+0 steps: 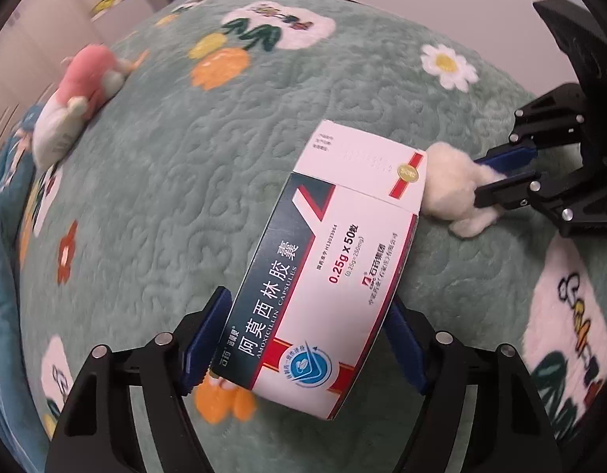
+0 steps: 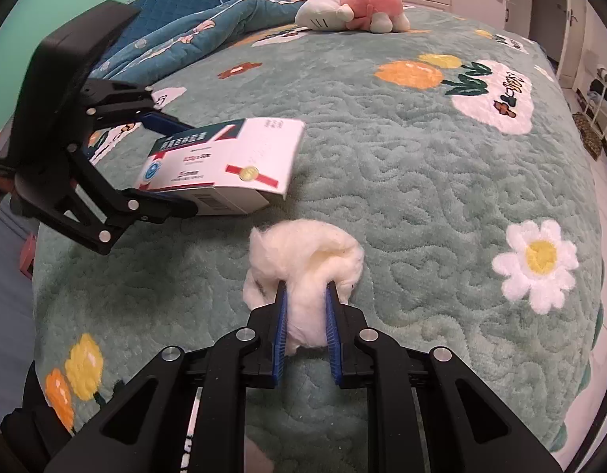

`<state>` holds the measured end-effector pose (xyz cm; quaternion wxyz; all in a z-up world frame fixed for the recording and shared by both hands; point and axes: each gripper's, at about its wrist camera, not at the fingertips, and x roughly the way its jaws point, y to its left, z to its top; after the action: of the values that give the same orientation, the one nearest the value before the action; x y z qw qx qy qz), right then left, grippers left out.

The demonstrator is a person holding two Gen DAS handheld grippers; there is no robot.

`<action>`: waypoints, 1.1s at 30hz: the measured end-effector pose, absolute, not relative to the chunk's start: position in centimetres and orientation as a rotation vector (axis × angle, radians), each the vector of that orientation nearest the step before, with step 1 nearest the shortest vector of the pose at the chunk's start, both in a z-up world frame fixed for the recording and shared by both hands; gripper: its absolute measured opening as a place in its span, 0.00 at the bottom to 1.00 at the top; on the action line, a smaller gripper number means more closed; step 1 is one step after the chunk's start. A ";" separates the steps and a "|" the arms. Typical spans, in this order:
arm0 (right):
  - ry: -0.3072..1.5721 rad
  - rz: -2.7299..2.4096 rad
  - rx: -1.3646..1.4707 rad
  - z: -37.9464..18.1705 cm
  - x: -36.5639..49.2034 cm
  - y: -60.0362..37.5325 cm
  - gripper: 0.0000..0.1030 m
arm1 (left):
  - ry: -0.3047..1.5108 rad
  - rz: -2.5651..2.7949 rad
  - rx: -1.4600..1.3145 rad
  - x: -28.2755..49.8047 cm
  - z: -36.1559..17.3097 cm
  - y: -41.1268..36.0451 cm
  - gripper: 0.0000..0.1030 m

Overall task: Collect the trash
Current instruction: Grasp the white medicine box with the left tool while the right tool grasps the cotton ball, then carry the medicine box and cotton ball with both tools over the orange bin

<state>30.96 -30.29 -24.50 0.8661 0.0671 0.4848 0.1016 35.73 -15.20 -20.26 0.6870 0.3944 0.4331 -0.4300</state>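
Grippers on a green bed, each with trash.
Left gripper straddles the medicine box, grip unclear. Right gripper squeezes the cotton wad just beside it. Pink plush toy lies far back.

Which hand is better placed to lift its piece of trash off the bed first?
Right: the right gripper is shut on the cotton wad; the left gripper only straddles the medicine box.

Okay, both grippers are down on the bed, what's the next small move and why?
Probably close the left gripper onto the medicine box: the box sits between its jaws, the grip looks unfinished, while the right gripper already pinches the cotton wad.
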 end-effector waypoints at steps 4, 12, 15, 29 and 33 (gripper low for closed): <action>0.999 0.220 0.150 -24.0 30.4 -30.3 0.16 | 1.021 -0.921 0.778 34.8 -19.7 -14.5 0.66; 0.948 0.230 0.159 -21.6 28.8 -30.6 0.15 | 1.051 -0.731 0.568 31.8 -18.5 -12.9 0.65; 0.931 0.234 0.154 -20.6 27.8 -30.7 0.15 | 1.043 -0.685 0.498 30.3 -17.5 -12.7 0.65; 0.860 0.246 0.201 -16.1 21.9 -31.7 0.15 | 0.997 -0.559 0.340 23.6 -14.0 -12.7 0.65; 0.830 0.249 0.202 -14.7 19.9 -31.8 0.15 | 0.971 -0.540 0.327 21.9 -12.8 -12.8 0.65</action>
<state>19.93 -31.82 -14.72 0.9027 0.0975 0.4015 0.1204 21.88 -12.80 -12.79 0.8370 0.1545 0.4587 -0.2552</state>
